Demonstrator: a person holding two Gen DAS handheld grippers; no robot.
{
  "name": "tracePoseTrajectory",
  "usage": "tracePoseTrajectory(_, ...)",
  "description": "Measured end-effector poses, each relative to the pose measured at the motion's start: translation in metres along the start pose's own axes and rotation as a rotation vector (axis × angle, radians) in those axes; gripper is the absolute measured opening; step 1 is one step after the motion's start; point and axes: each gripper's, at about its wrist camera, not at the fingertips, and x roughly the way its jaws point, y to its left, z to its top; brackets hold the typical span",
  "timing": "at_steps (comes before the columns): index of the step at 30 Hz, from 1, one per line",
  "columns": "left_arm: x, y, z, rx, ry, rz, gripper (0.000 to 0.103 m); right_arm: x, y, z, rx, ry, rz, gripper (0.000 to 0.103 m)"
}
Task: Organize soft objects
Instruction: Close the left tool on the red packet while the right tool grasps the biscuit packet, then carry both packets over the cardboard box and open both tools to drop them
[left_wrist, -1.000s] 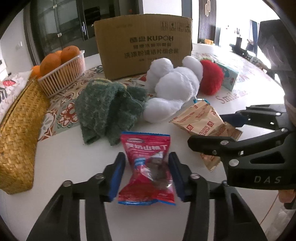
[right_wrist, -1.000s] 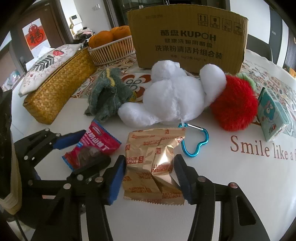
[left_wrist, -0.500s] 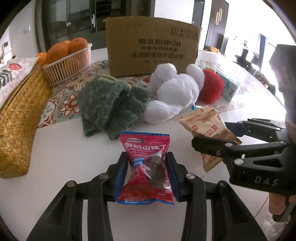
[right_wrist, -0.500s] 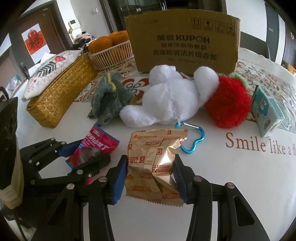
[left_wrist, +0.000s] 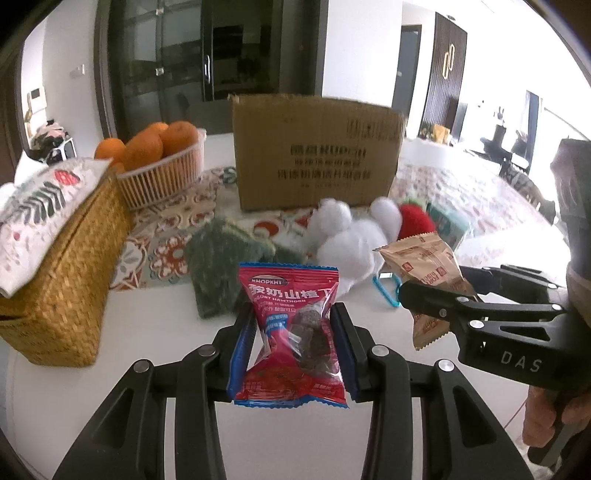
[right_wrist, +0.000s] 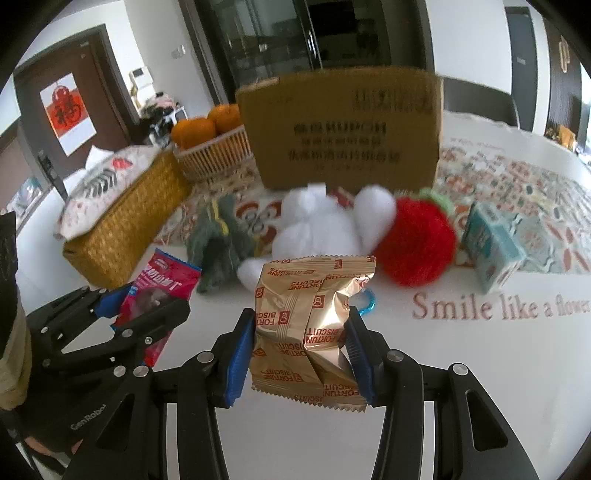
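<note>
Gripping a red snack packet (left_wrist: 291, 332) between its blue pads (left_wrist: 242, 350), the left hand-held gripper (left_wrist: 293, 347) is holding it clear of the white tabletop (left_wrist: 147, 325), the wrapper pinched in at the waist. Its jaws have just been closing on the packet, which stands upright between them with its printed face toward the camera. Beside it, the right hand-held gripper (right_wrist: 301, 350) is clenching a gold biscuit packet (right_wrist: 314, 325) in the same way, its jaws likewise just having narrowed onto the crinkled foil, and that packet too is hanging above the tabletop rather than lying on it. Each gripper is showing at the edge of the other's view, so the two packets are being carried side by side, near each other but not touching.

Lying on the tabletop behind them are the soft toys: a green knitted toy (right_wrist: 218, 240), a white plush toy (right_wrist: 321, 229) touching a red plush strawberry (right_wrist: 417, 243), and a blue clip (left_wrist: 386, 291) just beside the white one. A teal carton (right_wrist: 491, 247) is standing to the right of the strawberry. Farther back a cardboard box (right_wrist: 343, 129) is standing upright, with a white basket of oranges (left_wrist: 159, 173) to its left and a woven straw basket (left_wrist: 62, 295) holding a patterned cloth nearer the left edge.
</note>
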Motion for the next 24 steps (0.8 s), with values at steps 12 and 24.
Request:
tracePoseTrajectory(12, -0.028, -0.007, 0.046, -0.008, -0.108, 0.009, 0.041, -0.041, -0.004, 0.037, 0.001, -0.132, -0.004, 0.049)
tracePoseTrajectory(24, -0.041, -0.015, 0.099, 0.022, -0.213, 0.018, 0.041, -0.067, -0.011, 0.08, 0.013, -0.248, -0.003, 0.049)
